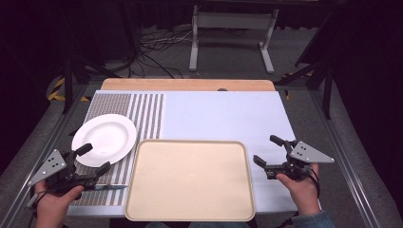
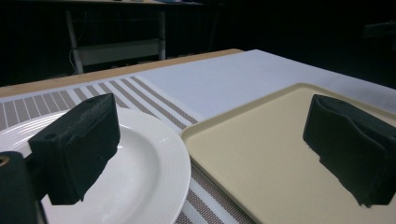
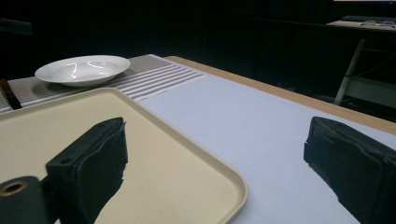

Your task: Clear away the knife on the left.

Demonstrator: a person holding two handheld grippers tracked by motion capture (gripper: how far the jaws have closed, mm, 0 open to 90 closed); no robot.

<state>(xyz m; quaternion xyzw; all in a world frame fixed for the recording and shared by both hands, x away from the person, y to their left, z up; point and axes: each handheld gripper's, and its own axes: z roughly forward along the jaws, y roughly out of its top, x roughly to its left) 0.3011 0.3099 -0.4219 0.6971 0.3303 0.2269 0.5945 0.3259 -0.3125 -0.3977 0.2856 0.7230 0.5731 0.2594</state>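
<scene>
nearest the person's side of the table, two hands come in from below, each holding a black two-jaw claw with a grey three-cornered plate on top. the left claw (image 1: 94, 158) sits at the near left corner with its jaws spread wide and nothing between them, one jaw reaching over the near rim of the round white ceramic plate (image 1: 104, 138), the other low over the striped mat just beside the tray's left edge. in the left gripper view the plate (image 2: 149, 172) lies right under the left jaw, and whether that jaw touches the rim i cannot tell. the right claw (image 1: 270, 153) is at the near right, also spread and empty, hovering over the pale blue table cover (image 1: 223, 114) just off the tray's right edge. between the two hands lies the large beige rectangular plastic tray (image 1: 190, 180), bare, its near rim at the table's near edge. the plate rests on the brown-and-white striped placemat (image 1: 145, 111) to the left of the tray, close to the tray's far left corner. farther back a strip of bare wooden table edge (image 1: 187, 84) shows, and beyond it a grey metal stand (image 1: 233, 35) and loose cables on the dark floor.
</scene>
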